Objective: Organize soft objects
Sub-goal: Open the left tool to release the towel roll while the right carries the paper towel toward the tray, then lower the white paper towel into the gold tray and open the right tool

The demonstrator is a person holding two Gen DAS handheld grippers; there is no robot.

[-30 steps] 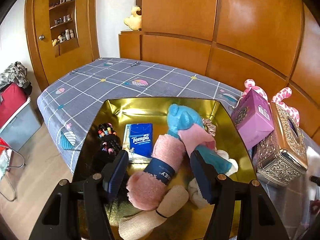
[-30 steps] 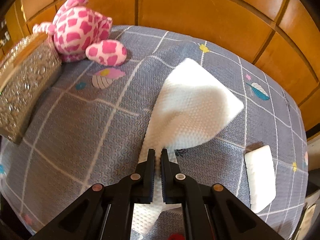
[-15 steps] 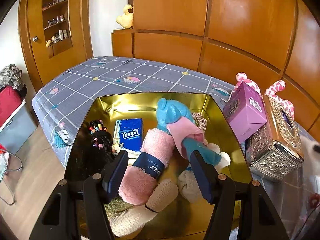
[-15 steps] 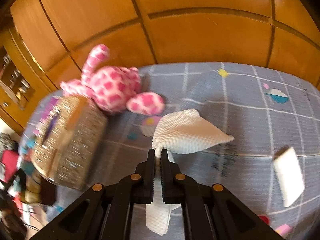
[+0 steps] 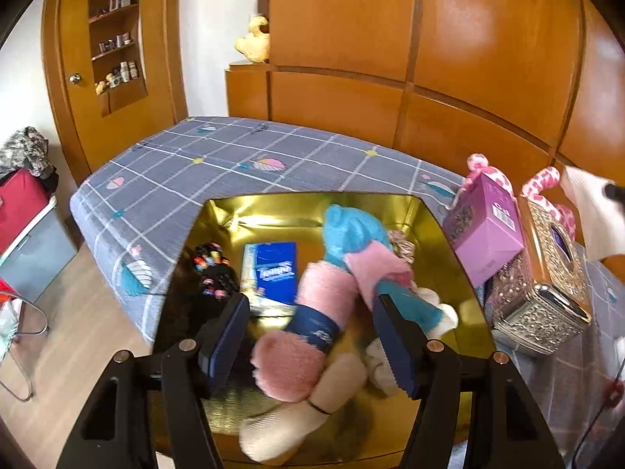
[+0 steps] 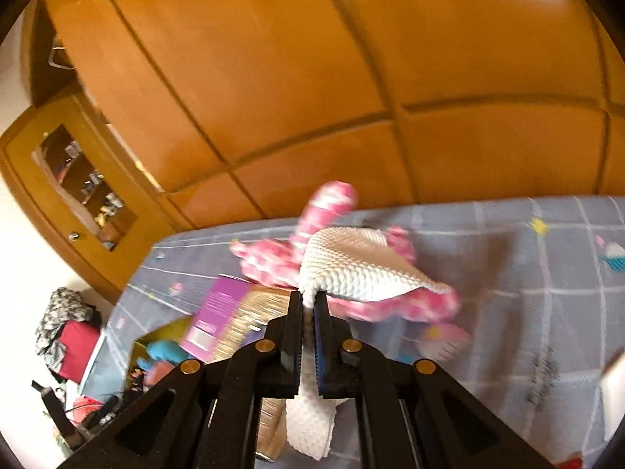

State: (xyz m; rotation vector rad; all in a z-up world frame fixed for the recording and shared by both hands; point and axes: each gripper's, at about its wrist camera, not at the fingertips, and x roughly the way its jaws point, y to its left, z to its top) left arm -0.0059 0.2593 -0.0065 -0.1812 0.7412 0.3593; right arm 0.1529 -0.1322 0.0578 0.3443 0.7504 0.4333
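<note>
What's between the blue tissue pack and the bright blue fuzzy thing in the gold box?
A rolled pink fluffy towel with a dark band lies between the blue tissue pack and the blue fuzzy thing, in the left wrist view.

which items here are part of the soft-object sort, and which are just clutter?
In play:
- white textured cloth, pinched in the right hand-held gripper
- gold box holding pink rolled socks, teal plush, beige socks
- pink spotted plush

Lying about:
- tissue pack
- purple carton
- ornate metal tissue box
- hair ties
</note>
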